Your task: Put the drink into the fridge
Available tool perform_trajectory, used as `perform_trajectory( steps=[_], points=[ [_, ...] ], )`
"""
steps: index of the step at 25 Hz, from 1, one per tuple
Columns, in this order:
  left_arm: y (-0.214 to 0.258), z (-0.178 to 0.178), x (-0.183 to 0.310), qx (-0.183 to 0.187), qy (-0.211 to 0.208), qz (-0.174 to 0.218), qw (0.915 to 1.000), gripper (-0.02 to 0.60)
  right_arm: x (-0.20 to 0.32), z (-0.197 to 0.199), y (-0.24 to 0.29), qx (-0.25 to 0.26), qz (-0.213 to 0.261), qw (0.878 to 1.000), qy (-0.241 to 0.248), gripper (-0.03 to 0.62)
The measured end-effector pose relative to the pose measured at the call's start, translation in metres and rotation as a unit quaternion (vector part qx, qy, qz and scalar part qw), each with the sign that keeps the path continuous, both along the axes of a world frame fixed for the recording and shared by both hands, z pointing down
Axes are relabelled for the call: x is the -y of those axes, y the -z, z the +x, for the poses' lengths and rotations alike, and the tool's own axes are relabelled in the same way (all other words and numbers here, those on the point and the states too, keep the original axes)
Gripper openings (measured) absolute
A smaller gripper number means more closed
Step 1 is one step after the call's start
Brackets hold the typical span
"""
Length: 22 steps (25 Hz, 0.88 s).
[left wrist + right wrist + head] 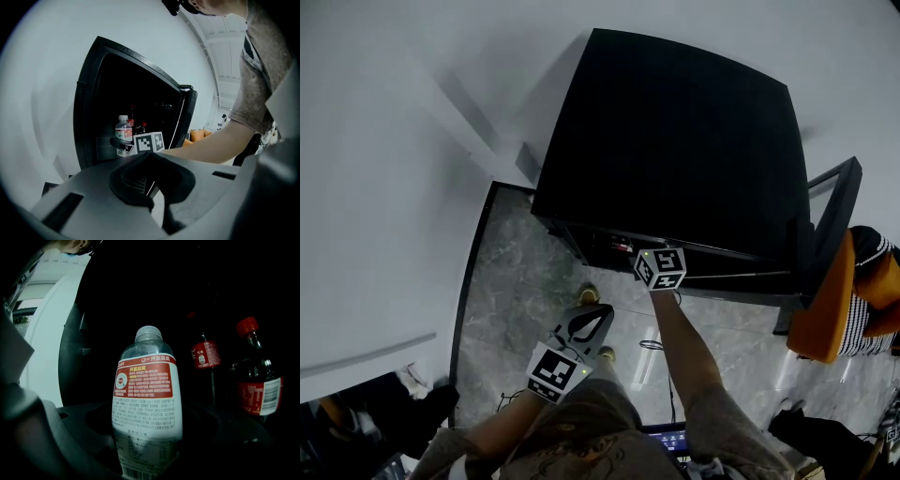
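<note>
The drink is a clear water bottle (147, 394) with a red and white label, standing upright. My right gripper (147, 451) is shut on its lower body, a dark jaw on each side. In the left gripper view the bottle (123, 131) hangs at the mouth of the open black fridge (89, 103), beside the right gripper's marker cube (149, 141). From above, that cube (659, 267) sits at the fridge's (675, 141) front edge. My left gripper (591, 323) hangs low over the floor, shut and empty.
Two cola bottles (206, 355) (258, 380) with red caps stand in the dark fridge behind and right of the water bottle. The fridge door (830, 220) stands open at the right. An orange chair (825, 309) is beyond it. A white wall runs along the left.
</note>
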<state>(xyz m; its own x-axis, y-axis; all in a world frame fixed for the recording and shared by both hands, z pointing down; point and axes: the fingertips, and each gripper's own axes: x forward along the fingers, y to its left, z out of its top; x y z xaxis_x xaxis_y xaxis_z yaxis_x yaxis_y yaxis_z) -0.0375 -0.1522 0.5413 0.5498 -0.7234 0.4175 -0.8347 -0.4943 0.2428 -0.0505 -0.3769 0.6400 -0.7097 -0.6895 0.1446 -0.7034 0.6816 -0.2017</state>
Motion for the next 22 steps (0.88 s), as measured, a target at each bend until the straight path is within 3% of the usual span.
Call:
perform_trajectory(
  steps=[22],
  points=[
    [-0.006,-0.002,0.007,0.002,0.007,0.004,1.0,0.005,0.002,0.005,-0.006,-0.012,0.009,1.0,-0.012,0.34]
  ],
)
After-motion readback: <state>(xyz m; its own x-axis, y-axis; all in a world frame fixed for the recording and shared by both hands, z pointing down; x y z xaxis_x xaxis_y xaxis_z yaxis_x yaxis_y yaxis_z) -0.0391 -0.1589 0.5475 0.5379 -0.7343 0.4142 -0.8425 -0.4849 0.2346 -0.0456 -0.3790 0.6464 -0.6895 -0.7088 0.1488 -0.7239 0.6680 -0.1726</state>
